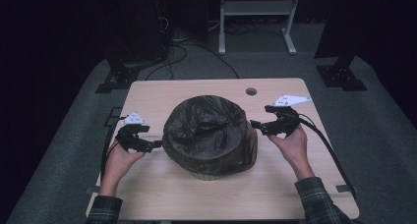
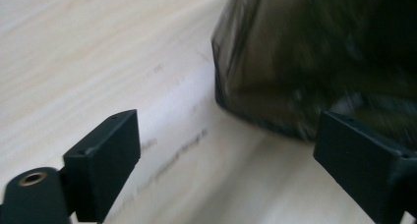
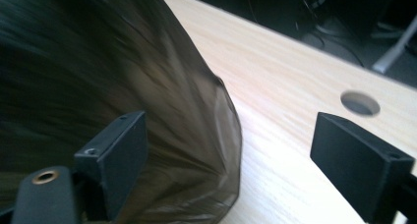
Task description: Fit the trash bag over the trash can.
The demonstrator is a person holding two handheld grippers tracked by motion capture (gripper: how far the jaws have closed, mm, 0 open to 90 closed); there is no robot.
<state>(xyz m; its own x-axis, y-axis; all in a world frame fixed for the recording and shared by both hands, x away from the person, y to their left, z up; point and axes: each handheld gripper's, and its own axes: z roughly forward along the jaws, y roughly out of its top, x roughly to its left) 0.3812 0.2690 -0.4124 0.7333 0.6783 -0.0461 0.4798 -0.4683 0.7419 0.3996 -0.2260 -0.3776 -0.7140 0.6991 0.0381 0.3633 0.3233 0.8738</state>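
A round bin covered by a dark plastic bag (image 1: 210,135) stands in the middle of the wooden table (image 1: 157,94). My left gripper (image 1: 156,144) is at the bag's lower left side, open, with nothing between its jaws. In the left gripper view the bag (image 2: 314,62) hangs just ahead of the spread jaws, above bare wood. My right gripper (image 1: 256,125) is at the bag's right side, a little above the table, open and empty. The right gripper view has the bag's loose edge (image 3: 196,150) beside the left jaw, not clamped.
A round cable hole (image 1: 251,91) lies in the table's far right part, also seen as a hole (image 3: 360,103) past the right jaw. Cables trail from both grippers off the table sides. A white frame (image 1: 256,10) and dark stands are on the floor behind.
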